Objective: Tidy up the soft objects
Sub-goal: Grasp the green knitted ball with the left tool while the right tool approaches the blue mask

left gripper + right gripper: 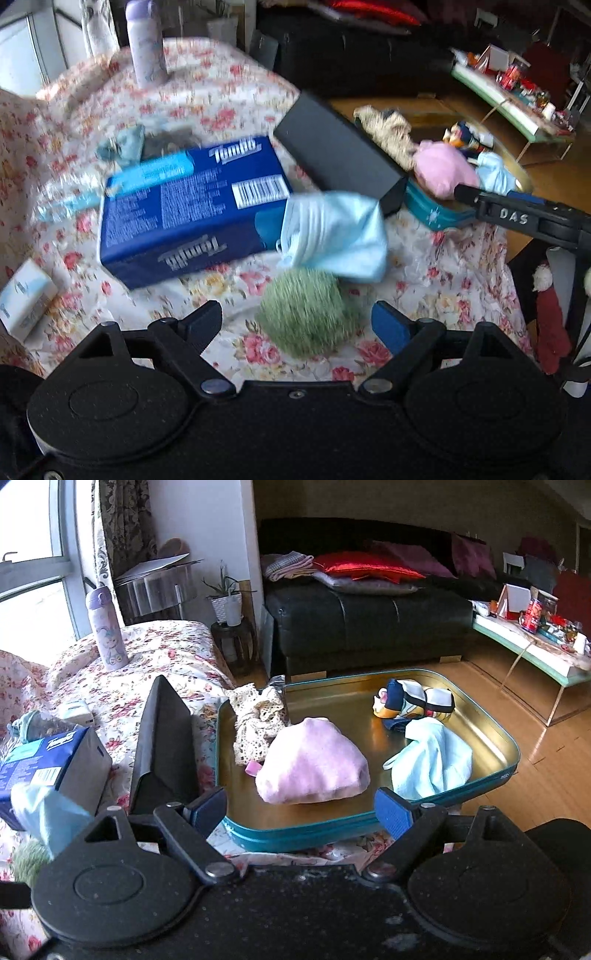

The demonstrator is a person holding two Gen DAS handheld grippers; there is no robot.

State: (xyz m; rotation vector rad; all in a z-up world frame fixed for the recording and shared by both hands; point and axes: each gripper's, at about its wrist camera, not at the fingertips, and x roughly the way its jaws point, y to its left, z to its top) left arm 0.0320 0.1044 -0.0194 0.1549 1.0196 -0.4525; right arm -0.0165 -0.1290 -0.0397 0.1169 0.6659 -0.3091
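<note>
A fuzzy green ball [306, 314] lies on the floral cloth between the fingers of my left gripper [297, 325], which is open; its pads do not touch the ball. Just beyond it a light blue cloth [332, 236] leans on a blue tissue pack [192, 210]. My right gripper [300, 810] is open and empty at the near rim of a teal tin tray [509, 760]. In the tray lie a pink soft bundle [314, 764], a lace cloth [255, 720], a pale blue cloth [432, 760] and a patterned fabric item [413, 701].
A black box [162, 746] stands between the tissue pack and the tray. A lilac bottle [107, 627] stands at the back of the floral cover, and a small white pack [26, 299] lies at the left. A black sofa [369, 627] and wooden floor lie beyond.
</note>
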